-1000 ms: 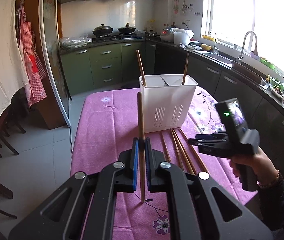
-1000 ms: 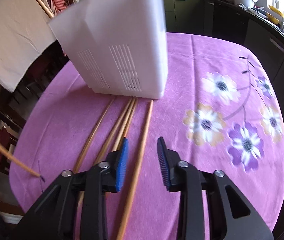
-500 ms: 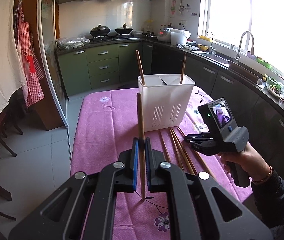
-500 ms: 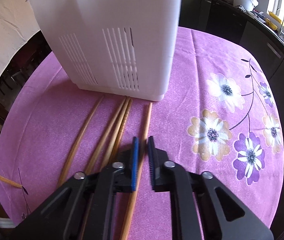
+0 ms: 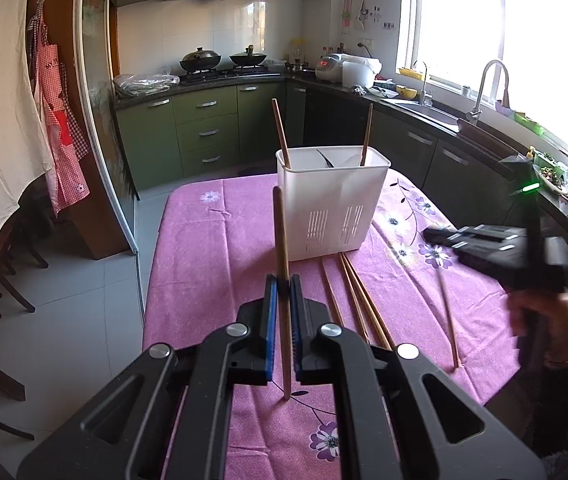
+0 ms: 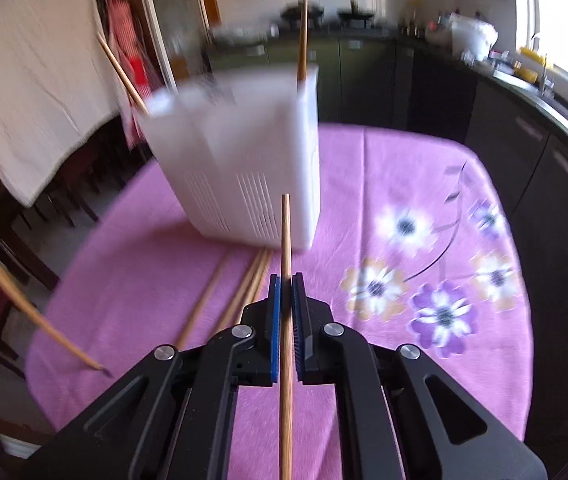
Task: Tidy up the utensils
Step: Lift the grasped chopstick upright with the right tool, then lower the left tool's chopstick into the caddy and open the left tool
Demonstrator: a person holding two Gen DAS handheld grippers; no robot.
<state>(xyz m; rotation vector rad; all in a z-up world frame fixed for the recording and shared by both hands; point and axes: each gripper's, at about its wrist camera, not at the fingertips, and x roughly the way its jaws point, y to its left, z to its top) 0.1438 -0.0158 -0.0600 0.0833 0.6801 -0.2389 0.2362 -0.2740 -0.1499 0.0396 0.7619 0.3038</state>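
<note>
A purple-pink tablecloth (image 5: pixel 212 248) is showing printed flowers in violet, white and pale orange with thin dark stems. The utensil holder (image 5: pixel 332 200) is looking plain white, with vertical slots low on its front. The chopsticks on the cloth (image 5: pixel 358 300) are glowing light brown, as are 2 chopsticks in the holder (image 5: pixel 282 132). Both grippers are showing black bodies with blue pads: the left gripper (image 5: pixel 282 280), the right gripper (image 6: pixel 286 280). The cabinets (image 5: pixel 204 132) are appearing olive green. An apron (image 5: pixel 60 120) is displaying red-and-white checks.
</note>
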